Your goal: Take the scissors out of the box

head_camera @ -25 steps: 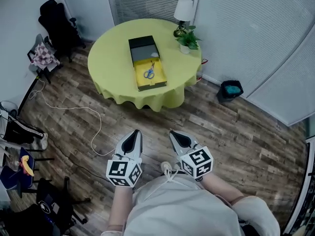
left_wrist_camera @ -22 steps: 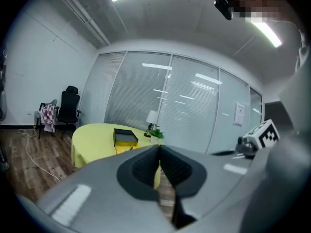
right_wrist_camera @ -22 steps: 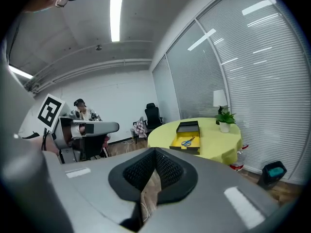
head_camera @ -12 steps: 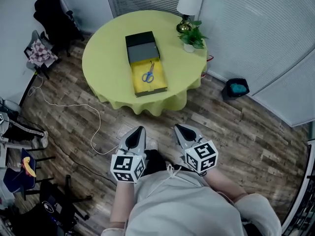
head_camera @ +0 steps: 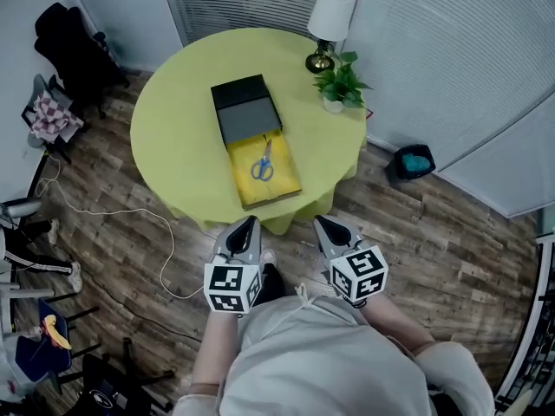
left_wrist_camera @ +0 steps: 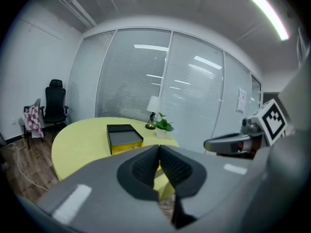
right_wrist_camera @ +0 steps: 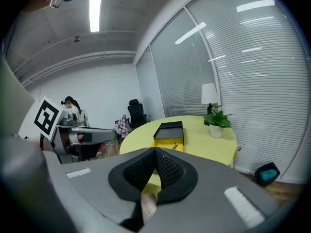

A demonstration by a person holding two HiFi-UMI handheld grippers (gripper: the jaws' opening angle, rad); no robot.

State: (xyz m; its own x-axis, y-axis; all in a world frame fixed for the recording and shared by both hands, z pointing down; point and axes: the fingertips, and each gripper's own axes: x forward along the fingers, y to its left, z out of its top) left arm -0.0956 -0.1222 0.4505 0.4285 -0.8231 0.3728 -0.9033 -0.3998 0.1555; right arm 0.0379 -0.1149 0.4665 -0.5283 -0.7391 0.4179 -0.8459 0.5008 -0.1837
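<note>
Scissors with blue handles (head_camera: 262, 166) lie in the yellow-lined open black box (head_camera: 276, 189), blades toward twelve o'clock, handles toward me, at twelve from my left gripper (head_camera: 246, 224) and eleven from my farther right gripper (head_camera: 322, 222), both pressed together, empty.

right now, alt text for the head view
Blue-handled scissors lie in an open box on a round yellow table. The left gripper and right gripper, shut and empty, point toward it; a lamp and plant stand at the table's far edge.
</note>
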